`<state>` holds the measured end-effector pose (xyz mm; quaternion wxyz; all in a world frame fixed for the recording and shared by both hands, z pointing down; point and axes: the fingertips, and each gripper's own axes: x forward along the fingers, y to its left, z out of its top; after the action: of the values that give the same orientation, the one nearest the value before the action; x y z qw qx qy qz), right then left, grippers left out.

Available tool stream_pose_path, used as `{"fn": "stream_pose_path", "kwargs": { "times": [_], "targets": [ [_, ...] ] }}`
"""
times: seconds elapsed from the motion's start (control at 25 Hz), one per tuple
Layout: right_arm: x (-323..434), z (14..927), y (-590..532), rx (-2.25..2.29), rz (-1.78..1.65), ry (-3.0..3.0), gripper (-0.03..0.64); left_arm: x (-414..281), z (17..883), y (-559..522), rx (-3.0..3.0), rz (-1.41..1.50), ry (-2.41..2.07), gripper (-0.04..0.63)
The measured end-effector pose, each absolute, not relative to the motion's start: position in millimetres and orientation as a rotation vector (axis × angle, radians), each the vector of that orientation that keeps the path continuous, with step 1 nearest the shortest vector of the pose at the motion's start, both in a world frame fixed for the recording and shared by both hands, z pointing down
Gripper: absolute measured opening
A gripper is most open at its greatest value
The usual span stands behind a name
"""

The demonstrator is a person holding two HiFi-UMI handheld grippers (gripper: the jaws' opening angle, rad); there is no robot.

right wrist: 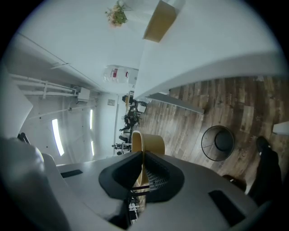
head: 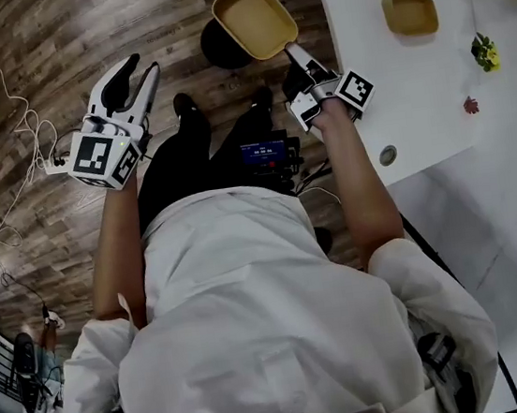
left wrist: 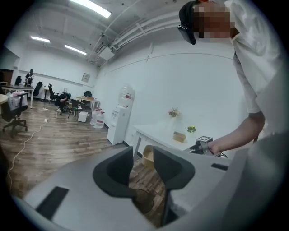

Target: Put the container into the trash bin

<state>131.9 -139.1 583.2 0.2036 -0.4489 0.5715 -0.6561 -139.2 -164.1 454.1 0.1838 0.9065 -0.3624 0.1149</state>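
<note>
A tan, square-ish container (head: 256, 19) hangs in the air by its rim, with my right gripper (head: 294, 52) shut on it. In the right gripper view the jaws (right wrist: 143, 155) pinch the container's thin wall (right wrist: 149, 142). The black wire trash bin (head: 216, 48) stands on the wooden floor, partly hidden under the container's left side, and shows as a dark ring (right wrist: 218, 143) in the right gripper view. My left gripper (head: 143, 67) is held open and empty over the floor to the left. Between its jaws (left wrist: 142, 155) the far container (left wrist: 147, 157) shows.
A white table (head: 413, 86) at the right carries a second tan container (head: 410, 13) and small flowers (head: 484, 52). Cables (head: 13, 139) lie on the floor at the left. My feet (head: 187, 106) are near the bin. A water dispenser (left wrist: 121, 118) stands by the wall.
</note>
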Motion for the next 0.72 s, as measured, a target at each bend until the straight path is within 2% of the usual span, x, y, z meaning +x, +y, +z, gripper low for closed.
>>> {"fn": "stream_pose_path", "kwargs": {
  "times": [0.4,0.72],
  "targets": [
    [104.4,696.5,-119.4,-1.274,-1.924,1.567,0.044,-149.4,560.6,-161.5,2.452,0.401,-0.921,0.135],
    [112.8,803.7,-105.9,-1.319,-1.932,1.535,0.043,-132.8,643.3,-142.3,2.434,0.415,-0.862,0.135]
  ]
}}
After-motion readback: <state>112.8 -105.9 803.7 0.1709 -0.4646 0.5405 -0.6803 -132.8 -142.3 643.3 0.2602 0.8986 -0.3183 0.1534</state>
